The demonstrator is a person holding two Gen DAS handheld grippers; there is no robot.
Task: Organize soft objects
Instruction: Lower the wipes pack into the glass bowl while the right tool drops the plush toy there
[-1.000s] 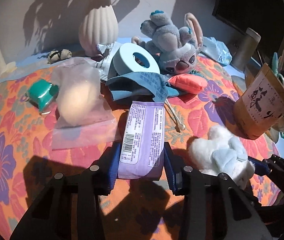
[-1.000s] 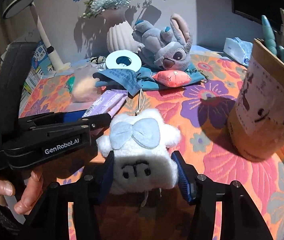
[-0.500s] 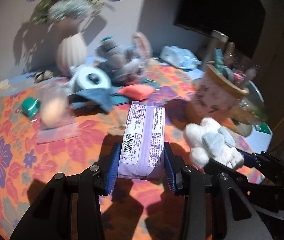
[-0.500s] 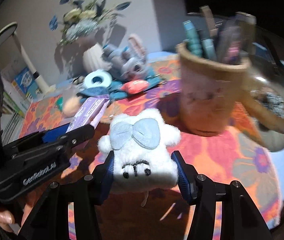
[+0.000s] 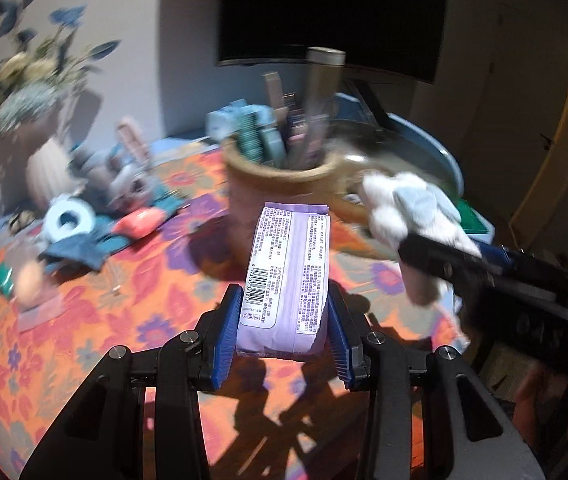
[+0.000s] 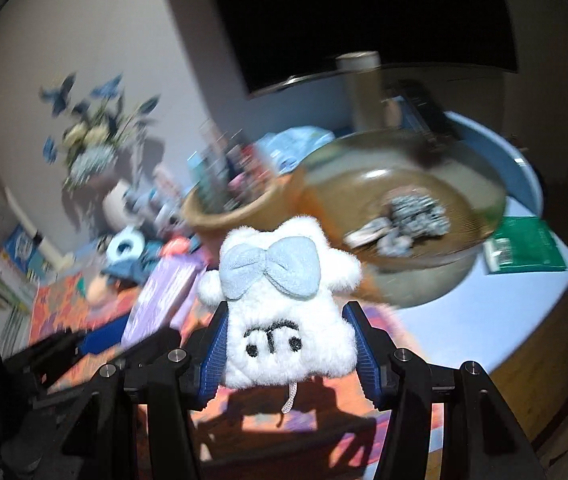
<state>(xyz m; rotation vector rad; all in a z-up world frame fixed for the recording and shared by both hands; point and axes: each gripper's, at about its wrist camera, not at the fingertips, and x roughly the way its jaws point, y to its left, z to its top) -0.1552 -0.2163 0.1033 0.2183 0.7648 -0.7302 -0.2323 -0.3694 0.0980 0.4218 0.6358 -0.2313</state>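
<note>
The left gripper [image 5: 282, 326] is clamped on a purple tissue pack [image 5: 288, 276], blue pads pressed to both long sides, barcode end nearest the cam; the pack is held clear above the floral cloth [image 5: 83, 312]. The right gripper [image 6: 290, 350] is closed on a white plush w/ a pale blue bow [image 6: 284, 304], pads sunk into its sides, a short cord hung beneath it.

Landmark: the brown pen cup [image 5: 279, 188]. The pack's far end is seen just in front of the cup, apart from it. To the cup's right the plush [image 5: 408, 216] is seen in the right gripper [image 5: 424, 248]. In the right wrist view the plush is held in front of a wide brown bowl [image 6: 444, 256], which is touching or just beside the cup's right side; dark-and-white items, prob. fabric (blurred), are seen inside it. Right of the bowl a green packet [image 6: 524, 250] is lying near the pale blue table edge [image 6: 532, 184], past which the surface drops off.

Left of the cup, well apart, a tape roll [image 5: 67, 216], a red pouch [image 5: 139, 224] and a grey plush [image 5: 123, 168] are crowded by a white vase [image 5: 45, 176]. Open cloth is left btw. that cluster and the cup.
</note>
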